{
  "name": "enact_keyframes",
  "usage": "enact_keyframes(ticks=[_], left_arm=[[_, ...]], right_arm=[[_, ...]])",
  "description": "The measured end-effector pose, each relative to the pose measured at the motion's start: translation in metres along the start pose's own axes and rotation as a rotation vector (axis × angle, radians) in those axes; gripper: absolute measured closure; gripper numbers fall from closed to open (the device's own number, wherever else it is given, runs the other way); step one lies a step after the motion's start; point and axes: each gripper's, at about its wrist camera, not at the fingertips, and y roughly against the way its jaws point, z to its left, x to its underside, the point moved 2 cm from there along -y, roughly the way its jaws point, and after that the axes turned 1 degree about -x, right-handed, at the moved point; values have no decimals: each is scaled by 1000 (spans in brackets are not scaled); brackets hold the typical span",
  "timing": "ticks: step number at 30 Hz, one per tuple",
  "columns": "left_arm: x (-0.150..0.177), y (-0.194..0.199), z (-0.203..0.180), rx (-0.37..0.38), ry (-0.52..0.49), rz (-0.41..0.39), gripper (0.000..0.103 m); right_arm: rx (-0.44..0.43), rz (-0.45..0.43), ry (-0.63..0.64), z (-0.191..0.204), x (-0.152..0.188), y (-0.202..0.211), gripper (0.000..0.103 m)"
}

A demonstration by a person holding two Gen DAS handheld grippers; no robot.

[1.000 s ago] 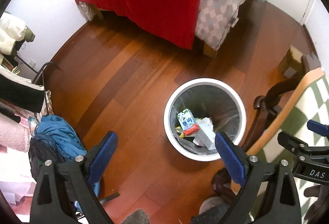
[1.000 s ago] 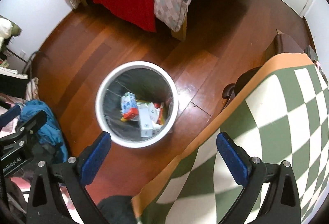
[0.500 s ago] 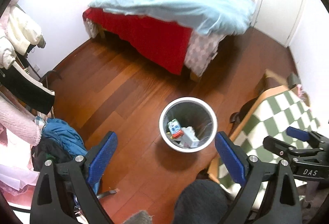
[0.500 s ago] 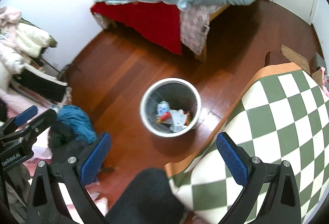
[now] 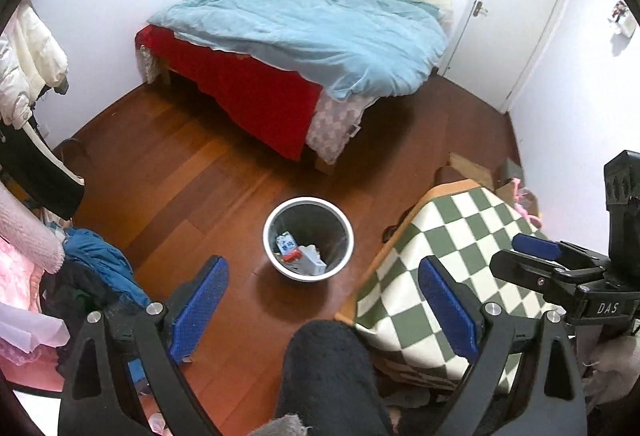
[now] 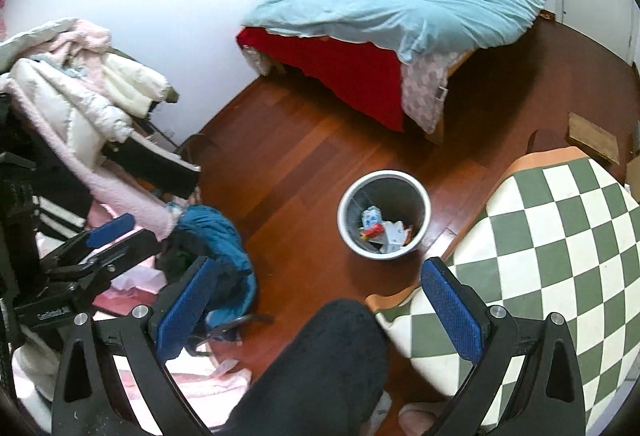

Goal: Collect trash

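Both tongs have risen high above the trash bin [image 5: 308, 239]; left tongs [image 5: 324, 300] and right tongs [image 6: 320, 300] released, empty.

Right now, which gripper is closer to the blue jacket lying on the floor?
Left. The left gripper hangs just beside the blue jacket, its near finger over the jacket's edge. The right gripper is farther off, by the checkered cushion. Both are open and empty.

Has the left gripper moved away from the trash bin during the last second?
Yes. The left gripper has pulled up and back: the trash bin looks smaller, and more of the bed shows.
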Motion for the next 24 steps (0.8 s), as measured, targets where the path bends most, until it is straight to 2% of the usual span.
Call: enact_keyframes(ticks=[13,24], left_arm=[[1,51,-3,71,-5,-52,6],[4,59,-1,92,9,-53,6]], right_arm=[[-88,-9,19,32,6,42,0],[-110,11,37,40,5,47,0]])
